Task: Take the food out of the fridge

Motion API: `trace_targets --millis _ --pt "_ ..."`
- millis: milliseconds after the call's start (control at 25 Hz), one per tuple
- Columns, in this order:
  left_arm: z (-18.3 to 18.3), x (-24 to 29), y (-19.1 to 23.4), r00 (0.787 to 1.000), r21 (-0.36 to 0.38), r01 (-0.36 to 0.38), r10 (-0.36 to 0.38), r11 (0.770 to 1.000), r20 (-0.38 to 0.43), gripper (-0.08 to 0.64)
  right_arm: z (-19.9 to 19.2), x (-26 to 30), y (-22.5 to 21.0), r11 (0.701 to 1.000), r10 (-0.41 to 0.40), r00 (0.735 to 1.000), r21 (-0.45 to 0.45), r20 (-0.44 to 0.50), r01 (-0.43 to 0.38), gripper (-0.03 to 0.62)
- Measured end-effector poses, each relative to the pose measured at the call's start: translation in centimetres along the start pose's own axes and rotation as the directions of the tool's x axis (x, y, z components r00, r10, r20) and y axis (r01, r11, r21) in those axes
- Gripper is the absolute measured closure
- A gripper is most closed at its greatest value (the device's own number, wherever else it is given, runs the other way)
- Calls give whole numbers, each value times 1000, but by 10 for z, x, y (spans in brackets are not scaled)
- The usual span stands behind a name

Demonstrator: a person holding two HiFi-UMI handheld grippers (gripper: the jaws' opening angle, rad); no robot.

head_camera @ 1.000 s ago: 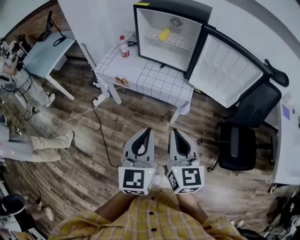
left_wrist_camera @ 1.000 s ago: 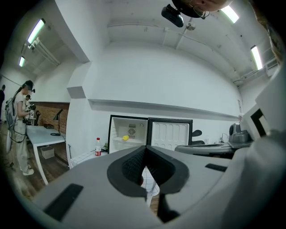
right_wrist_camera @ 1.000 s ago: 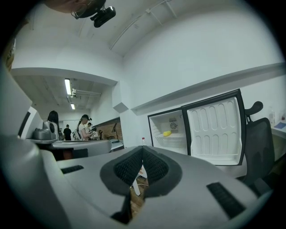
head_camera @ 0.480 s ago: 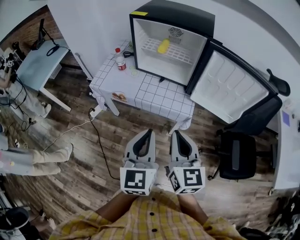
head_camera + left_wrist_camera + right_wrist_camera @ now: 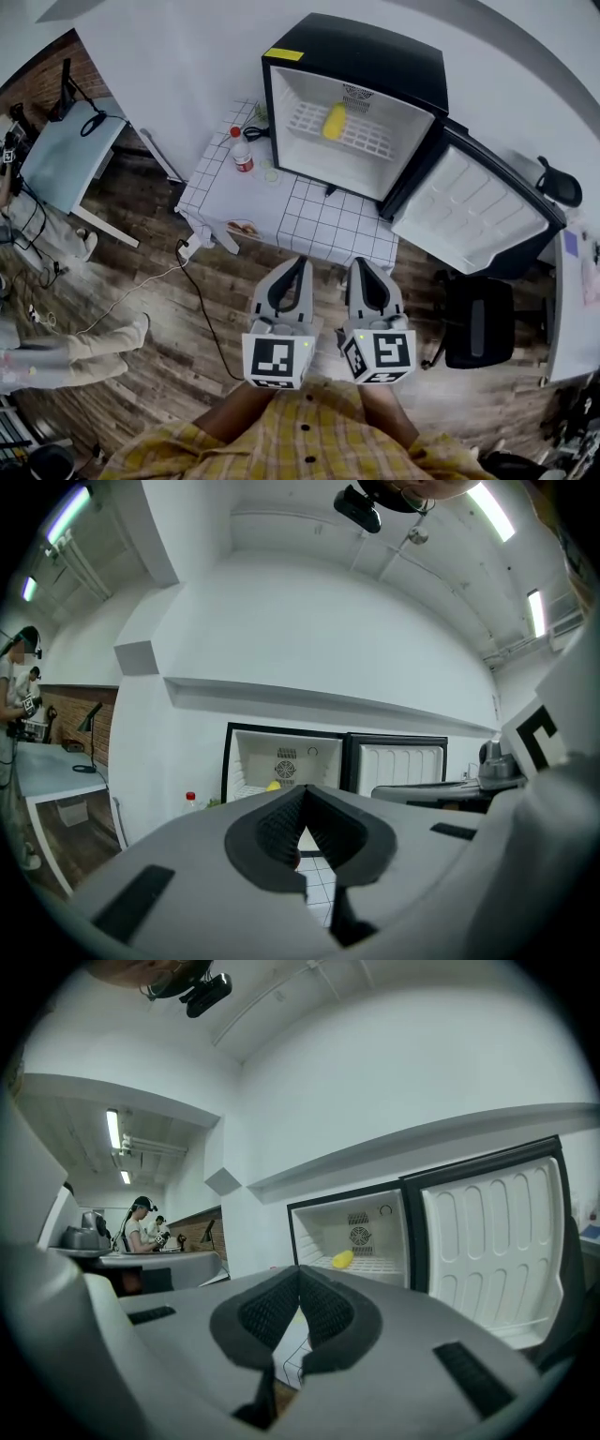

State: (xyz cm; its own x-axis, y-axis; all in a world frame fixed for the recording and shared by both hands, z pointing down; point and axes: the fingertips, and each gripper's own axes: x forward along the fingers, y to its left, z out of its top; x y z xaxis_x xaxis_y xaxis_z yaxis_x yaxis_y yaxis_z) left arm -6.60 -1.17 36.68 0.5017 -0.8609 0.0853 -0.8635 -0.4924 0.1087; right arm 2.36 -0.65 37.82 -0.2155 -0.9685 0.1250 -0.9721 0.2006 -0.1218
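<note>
Yellow food inside the fridge is too small to identify.

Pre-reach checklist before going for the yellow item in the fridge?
1. Fridge door open: ok, swung wide.
2. Yellow food in view on the wire shelf: ok.
3. Left gripper free: ok, jaws together on nothing.
4. Right gripper open for a grasp: not ok, jaws together.
5. Within reach: not ok, both grippers are short of the checked table.
</note>
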Motion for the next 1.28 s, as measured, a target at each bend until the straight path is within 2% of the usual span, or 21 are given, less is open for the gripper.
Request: trace_targets --millis 200,360,840,1280 --pt "0 21 29 1000 11 23 -23 1000 -15 554 8 29 7 1000 -30 1000 0 3 30 586" --pt "-2 32 39 999 -10 43 -43 999 -29 554 7 43 10 999 -45 999 -10 -10 45 586" --pt "-4 59 40 996 7 82 -82 997 -36 554 7 60 -7 997 -82 997 0 -9 82 586" --pt "2 118 41 998 38 64 -63 997 -31 554 8 100 -48 998 -67 998 17 -9 67 586"
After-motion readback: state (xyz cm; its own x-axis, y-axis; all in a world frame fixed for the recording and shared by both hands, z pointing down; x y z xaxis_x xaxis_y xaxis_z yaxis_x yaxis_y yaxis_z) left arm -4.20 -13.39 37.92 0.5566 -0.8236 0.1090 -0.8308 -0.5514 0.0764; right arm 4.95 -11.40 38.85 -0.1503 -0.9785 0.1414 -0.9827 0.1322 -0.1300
